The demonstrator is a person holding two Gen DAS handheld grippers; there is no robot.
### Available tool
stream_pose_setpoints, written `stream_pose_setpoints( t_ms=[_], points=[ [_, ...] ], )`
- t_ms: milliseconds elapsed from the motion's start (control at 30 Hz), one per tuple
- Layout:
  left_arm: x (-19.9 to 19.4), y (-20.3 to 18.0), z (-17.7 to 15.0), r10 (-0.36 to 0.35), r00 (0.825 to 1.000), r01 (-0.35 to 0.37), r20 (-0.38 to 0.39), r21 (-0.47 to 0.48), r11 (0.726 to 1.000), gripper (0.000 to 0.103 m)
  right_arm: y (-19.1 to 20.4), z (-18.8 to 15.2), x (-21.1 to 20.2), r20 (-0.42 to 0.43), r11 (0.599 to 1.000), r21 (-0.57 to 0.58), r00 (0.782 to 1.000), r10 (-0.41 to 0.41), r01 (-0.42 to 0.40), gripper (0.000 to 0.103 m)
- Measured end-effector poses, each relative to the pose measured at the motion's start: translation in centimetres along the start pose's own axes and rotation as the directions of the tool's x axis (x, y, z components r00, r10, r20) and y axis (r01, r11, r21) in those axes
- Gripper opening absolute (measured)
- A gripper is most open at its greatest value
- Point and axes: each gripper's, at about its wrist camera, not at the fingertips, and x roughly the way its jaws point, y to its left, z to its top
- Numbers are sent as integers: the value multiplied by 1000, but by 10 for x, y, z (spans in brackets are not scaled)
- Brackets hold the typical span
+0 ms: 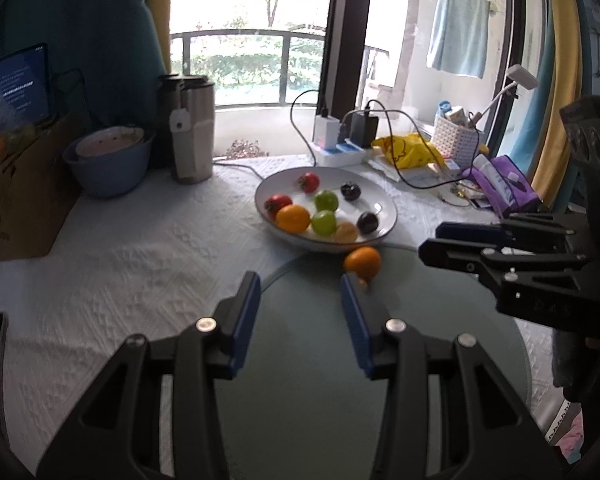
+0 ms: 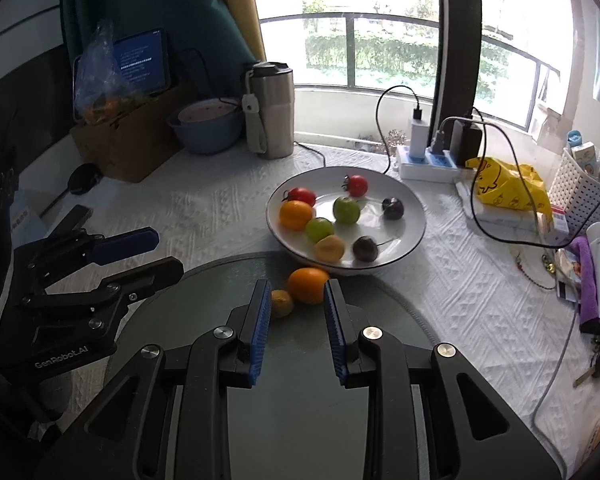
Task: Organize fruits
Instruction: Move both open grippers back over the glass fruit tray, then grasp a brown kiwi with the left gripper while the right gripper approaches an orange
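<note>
A white plate (image 2: 414, 216) holds two red tomatoes, two green fruits, an orange (image 2: 296, 215), a yellow fruit and two dark plums; it also shows in the left wrist view (image 1: 386, 210). On the round grey glass disc (image 2: 380, 312) in front of it lie a loose orange (image 2: 307, 285) and a small yellow fruit (image 2: 281, 302). My right gripper (image 2: 297, 302) is open just before them, empty. My left gripper (image 1: 300, 292) is open and empty over the disc (image 1: 440, 312), the loose orange (image 1: 363, 263) just beyond its right finger. Each gripper shows in the other's view.
A steel thermos (image 2: 270, 110) and a blue bowl (image 2: 208, 130) stand at the back left by a cardboard box (image 2: 124, 148). A power strip (image 2: 428, 164) with cables, a yellow bag (image 2: 508, 188), a white basket (image 2: 580, 196) and purple tissue pack (image 2: 592, 280) crowd the right.
</note>
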Motion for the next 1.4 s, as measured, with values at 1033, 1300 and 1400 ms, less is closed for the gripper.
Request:
stream_pose_setpoints(
  t_ms=[1033,1300,1400],
  points=[
    [58,-8,-13,-12,987,11,-161,-9,1000,79,-28,-19,55,-84,996,85,996,37,-29,36],
    [83,-37,-3,-31,980,40,-197,44,998,79,-58,-22,49,-69,990,134,997,43,-33,36],
    [91,-45,-3,-24,979,36,-203,60,998,78,-63,-23,49,-64,989,143,997,53,-43,36]
  ],
)
